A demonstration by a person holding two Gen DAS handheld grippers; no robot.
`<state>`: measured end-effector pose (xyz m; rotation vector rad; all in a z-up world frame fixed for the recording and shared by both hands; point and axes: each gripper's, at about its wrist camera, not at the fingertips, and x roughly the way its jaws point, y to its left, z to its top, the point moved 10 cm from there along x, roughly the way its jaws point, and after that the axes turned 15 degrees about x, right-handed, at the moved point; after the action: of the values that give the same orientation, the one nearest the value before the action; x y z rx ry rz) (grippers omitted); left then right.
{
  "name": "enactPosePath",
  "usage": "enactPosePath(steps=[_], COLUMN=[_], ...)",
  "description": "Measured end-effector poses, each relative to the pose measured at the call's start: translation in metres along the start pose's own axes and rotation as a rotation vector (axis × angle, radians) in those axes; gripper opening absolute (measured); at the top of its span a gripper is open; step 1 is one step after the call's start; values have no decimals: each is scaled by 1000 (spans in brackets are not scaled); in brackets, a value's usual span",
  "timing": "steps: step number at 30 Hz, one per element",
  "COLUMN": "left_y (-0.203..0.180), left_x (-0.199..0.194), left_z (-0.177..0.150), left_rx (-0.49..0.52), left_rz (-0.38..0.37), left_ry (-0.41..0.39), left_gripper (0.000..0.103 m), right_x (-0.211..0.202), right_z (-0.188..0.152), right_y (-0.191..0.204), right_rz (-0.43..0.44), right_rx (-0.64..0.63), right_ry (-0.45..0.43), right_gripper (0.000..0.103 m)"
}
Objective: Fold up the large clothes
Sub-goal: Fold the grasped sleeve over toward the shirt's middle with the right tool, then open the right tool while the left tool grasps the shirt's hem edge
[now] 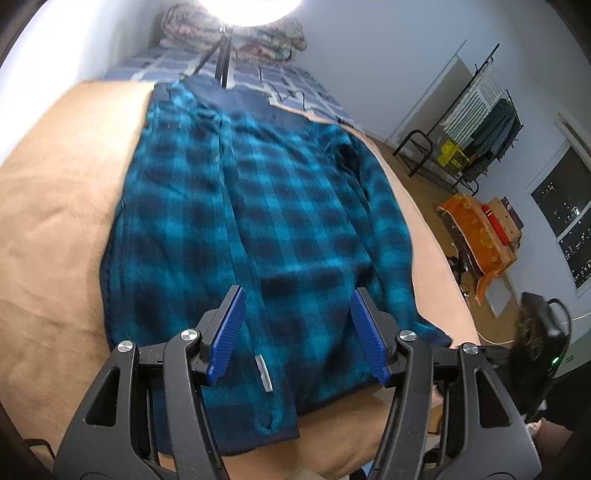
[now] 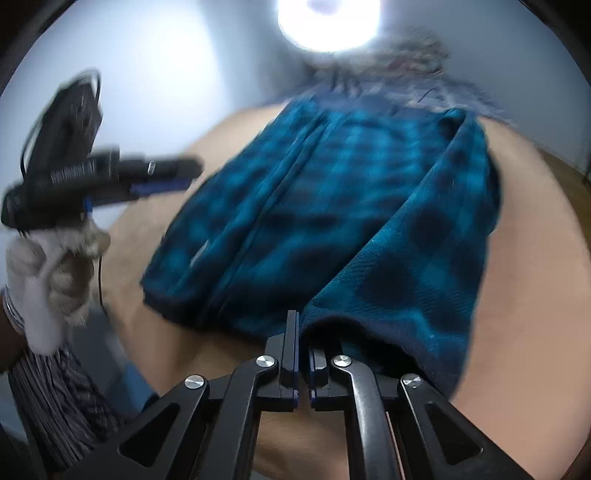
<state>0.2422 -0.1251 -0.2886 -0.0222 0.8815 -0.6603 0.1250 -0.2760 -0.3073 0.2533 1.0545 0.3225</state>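
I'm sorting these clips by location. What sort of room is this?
Most likely a bedroom at home: the plaid fleece jacket lies on a bed with a tan cover, folded blankets at its far end, and a clothes rack by the wall.

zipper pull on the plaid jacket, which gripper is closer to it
Left. The left gripper hangs open just above the zipper pull, which shows between its fingers. The right gripper is shut on the jacket hem, off to the side of the pull.

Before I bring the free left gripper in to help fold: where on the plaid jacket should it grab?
Probably the near hem corner of the plaid jacket, left of the zipper pull. That edge lies flat and free on the tan cover; come from the near side. The right gripper holds the other side.
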Motion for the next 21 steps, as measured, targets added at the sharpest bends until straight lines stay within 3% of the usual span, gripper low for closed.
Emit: enactPosePath(steps=[3,4,5,8,16,21], left_y=[-7,-10,-14,-24,-50,-65], left_x=[8,9,11,17,43,63], left_z=[-11,-13,-17,-25,-41,-45], left_rx=[-8,-10,-12,-32,-52,-93], left_rz=[-35,-45,-63,-130,-210,-260], left_ry=[34,42,52,84,164,208], left_gripper=[61,61,61,61,61,61], right_x=[5,4,3,-21,-50,-42], right_z=[-8,-7,-3,10,91,139], right_y=[8,12,14,14,-42,-69], right_rz=[20,42,53,107,73,63], right_rx=[-16,-11,-4,32,183,226], right_ry=[51,62,59,22,-109,-131], right_gripper=[13,31,39,40,40,54])
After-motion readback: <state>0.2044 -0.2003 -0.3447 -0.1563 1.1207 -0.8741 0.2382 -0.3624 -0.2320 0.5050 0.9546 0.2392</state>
